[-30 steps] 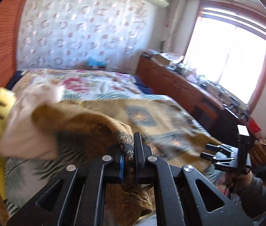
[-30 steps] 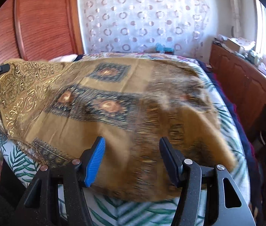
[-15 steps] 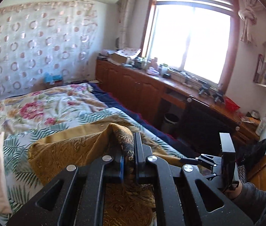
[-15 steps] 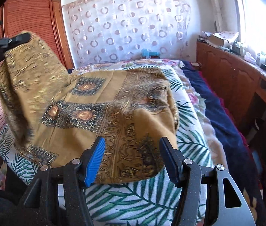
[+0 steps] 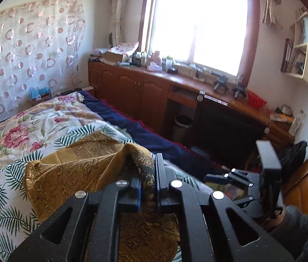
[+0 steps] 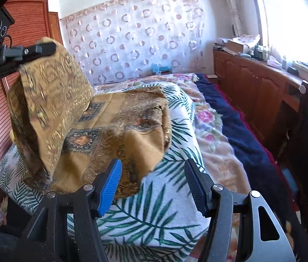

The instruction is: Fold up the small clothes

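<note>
An ochre patterned cloth (image 6: 123, 118) lies on the palm-leaf sheet (image 6: 154, 207) of the bed. My left gripper (image 5: 148, 170) is shut on one corner of the cloth (image 5: 66, 174). In the right wrist view the left gripper (image 6: 44, 49) is at the upper left, holding that corner high so that a flap (image 6: 49, 100) hangs over the rest. My right gripper (image 6: 152, 168) stands open just above the sheet, at the cloth's near edge, with nothing pinched. The left wrist view shows the right gripper (image 5: 226, 178) low at the right.
A floral quilt (image 5: 33, 126) and a navy blanket (image 6: 236, 126) cover the bed's far side. Wooden cabinets (image 5: 132, 91) with a cluttered top run under the window. A waste bin (image 5: 182, 124) stands beside them and a slatted wardrobe (image 6: 29, 21) rises at the left.
My left gripper has carried its corner of the cloth up and across, turning toward the window. The spread cloth now covers less of the bed. The right gripper shifted slightly and stayed open.
</note>
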Motion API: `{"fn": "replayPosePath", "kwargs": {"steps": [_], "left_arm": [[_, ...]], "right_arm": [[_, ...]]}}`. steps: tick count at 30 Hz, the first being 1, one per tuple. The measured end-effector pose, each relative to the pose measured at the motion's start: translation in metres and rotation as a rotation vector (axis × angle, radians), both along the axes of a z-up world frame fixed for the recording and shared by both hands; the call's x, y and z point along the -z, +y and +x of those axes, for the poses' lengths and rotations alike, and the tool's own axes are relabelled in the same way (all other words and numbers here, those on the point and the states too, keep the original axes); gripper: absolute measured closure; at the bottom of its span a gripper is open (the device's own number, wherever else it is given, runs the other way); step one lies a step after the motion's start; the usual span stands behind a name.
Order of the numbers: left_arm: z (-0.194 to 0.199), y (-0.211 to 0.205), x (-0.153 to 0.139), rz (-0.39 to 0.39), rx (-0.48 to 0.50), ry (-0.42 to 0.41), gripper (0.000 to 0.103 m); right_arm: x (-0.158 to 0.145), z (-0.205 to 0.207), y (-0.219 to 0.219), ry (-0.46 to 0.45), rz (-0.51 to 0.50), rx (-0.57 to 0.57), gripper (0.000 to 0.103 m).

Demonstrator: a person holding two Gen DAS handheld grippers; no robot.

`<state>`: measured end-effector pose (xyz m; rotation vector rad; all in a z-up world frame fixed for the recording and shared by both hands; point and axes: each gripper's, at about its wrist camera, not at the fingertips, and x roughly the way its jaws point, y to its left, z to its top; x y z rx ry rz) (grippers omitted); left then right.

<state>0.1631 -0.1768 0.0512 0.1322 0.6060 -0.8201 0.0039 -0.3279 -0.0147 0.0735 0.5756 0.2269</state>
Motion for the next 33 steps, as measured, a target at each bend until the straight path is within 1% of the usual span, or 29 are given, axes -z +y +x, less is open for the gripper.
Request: {"fn": "replayPosePath", "kwargs": {"steps": [2, 3, 4, 5, 6, 8, 10, 11, 15, 18, 20, 27, 33], "left_arm": [[0.001, -0.007, 0.013, 0.064, -0.006, -0.005, 0.092], [0.001, -0.008, 0.016, 0.076, -0.010, -0.004, 0.090], [0.002, -0.007, 0.021, 0.079, -0.007, 0.004, 0.084], [0.002, -0.003, 0.024, 0.072, -0.002, 0.011, 0.071], [0.002, -0.002, 0.025, 0.066, -0.001, 0.013, 0.063], [0.000, 0.007, 0.025, 0.059, -0.005, 0.015, 0.041], [-0.001, 0.013, 0.027, 0.055, -0.014, 0.014, 0.028], [-0.003, 0.021, 0.028, 0.047, -0.022, 0.009, 0.025], [0.000, 0.049, 0.041, 0.037, -0.076, 0.025, 0.025], [0.004, 0.075, 0.054, 0.031, -0.132, 0.058, 0.025], [0.006, 0.095, 0.061, 0.038, -0.188, 0.061, 0.025], [0.009, 0.147, 0.078, 0.040, -0.312, 0.064, 0.025], [0.009, 0.178, 0.088, 0.023, -0.366, 0.097, 0.025]], "right_arm": [[0.001, -0.003, 0.002, 0.003, 0.000, 0.001, 0.041], [0.002, -0.004, 0.005, 0.001, -0.004, 0.000, 0.041], [0.001, -0.005, 0.006, 0.001, -0.008, -0.001, 0.041], [0.000, -0.005, 0.006, 0.001, -0.008, -0.002, 0.041], [0.000, -0.006, 0.007, 0.001, -0.006, -0.004, 0.041], [-0.002, -0.004, 0.005, 0.001, -0.005, -0.004, 0.041], [-0.005, -0.004, 0.001, 0.000, -0.003, -0.004, 0.041], [-0.006, -0.006, 0.000, 0.000, -0.001, -0.005, 0.041], [-0.011, 0.003, 0.002, -0.005, -0.017, -0.022, 0.041], [-0.015, 0.014, 0.008, -0.008, -0.032, -0.046, 0.041], [-0.018, 0.021, 0.015, -0.013, -0.039, -0.067, 0.041], [-0.022, 0.056, 0.059, 0.002, -0.071, -0.170, 0.041], [-0.025, 0.088, 0.102, 0.021, -0.119, -0.287, 0.041]]}}
